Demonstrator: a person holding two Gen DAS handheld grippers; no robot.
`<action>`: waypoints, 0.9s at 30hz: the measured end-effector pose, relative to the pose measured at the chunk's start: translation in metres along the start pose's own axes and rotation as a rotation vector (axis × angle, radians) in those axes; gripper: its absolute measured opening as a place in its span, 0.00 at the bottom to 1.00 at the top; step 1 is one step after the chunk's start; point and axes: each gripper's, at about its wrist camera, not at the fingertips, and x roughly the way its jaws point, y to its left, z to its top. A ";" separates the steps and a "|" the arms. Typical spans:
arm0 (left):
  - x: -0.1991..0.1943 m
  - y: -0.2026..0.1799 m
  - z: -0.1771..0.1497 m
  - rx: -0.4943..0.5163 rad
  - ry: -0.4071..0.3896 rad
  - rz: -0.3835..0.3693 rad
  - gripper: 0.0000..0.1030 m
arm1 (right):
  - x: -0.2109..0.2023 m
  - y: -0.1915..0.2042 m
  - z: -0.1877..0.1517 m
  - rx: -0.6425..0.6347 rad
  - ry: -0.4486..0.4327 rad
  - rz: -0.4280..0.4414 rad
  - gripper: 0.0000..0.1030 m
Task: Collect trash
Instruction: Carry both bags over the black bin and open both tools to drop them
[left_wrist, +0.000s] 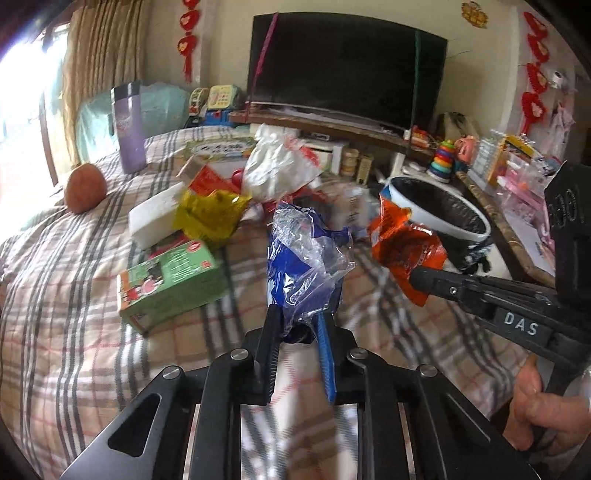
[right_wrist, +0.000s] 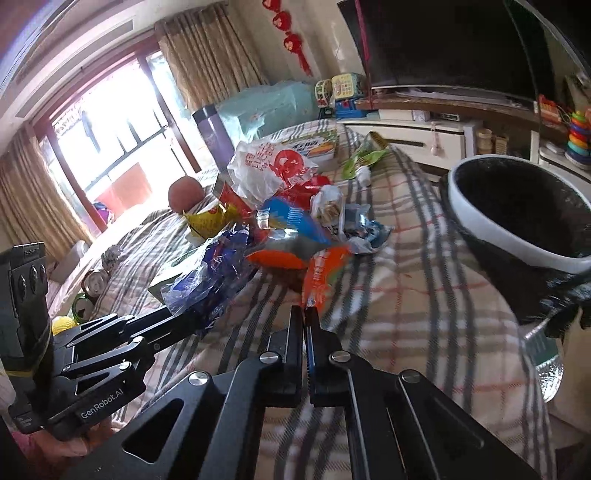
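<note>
My left gripper is clamped on a crumpled blue-and-clear plastic wrapper, which stands up from between the pads toward twelve o'clock in the left wrist view. My right gripper is squeezed fully together, pinching the tail of an orange foil snack packet; in the left wrist view that packet hangs at three o'clock from the blue wrapper, just in front of the bin. The white round waste bin with a black liner sits at the bed's edge, at about two o'clock from my left gripper. Both wrappers are lifted above the plaid checked bedspread. Further back on the bedspread, at twelve o'clock, lie a white plastic bag with red print and a yellow foil wrapper. At ten o'clock rests a green cardboard box, touching a white foam block behind it. A purple tall flask stands upright at eleven o'clock, with a brown round fruit near it.
</note>
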 end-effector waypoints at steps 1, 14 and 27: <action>-0.003 -0.003 0.000 0.005 -0.005 -0.008 0.17 | -0.003 -0.002 -0.001 0.006 -0.005 0.000 0.01; 0.005 -0.042 0.014 0.091 -0.002 -0.104 0.17 | -0.039 -0.042 -0.008 0.075 -0.055 -0.092 0.01; 0.049 -0.076 0.045 0.140 0.005 -0.161 0.17 | -0.065 -0.089 0.003 0.139 -0.092 -0.190 0.01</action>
